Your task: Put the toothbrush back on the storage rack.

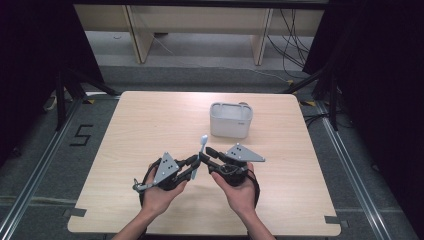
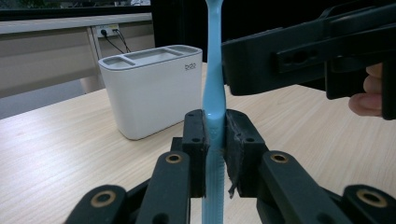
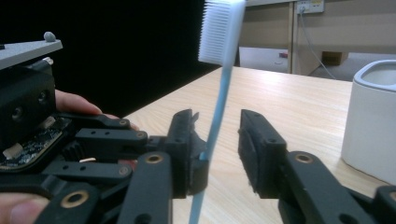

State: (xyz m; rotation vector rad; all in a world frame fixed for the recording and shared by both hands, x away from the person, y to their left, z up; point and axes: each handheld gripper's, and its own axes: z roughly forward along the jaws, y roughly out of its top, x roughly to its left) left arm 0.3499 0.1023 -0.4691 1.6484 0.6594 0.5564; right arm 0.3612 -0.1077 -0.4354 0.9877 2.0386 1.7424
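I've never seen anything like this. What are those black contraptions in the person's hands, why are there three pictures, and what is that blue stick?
There is no robot here: a person holds a hand-operated clamp in each hand. The high view looks down on the wooden table. The other two pictures come from small cameras riding on the clamps, looking along their black jaws.

The left gripper is shut on the handle of a light blue toothbrush, held upright with its white bristles on top. The right gripper has its jaws around the same handle: one pad touches it, the other stands apart, so it is not yet gripping.

Farther back on the table stands a white toothbrush holder with compartments on top.
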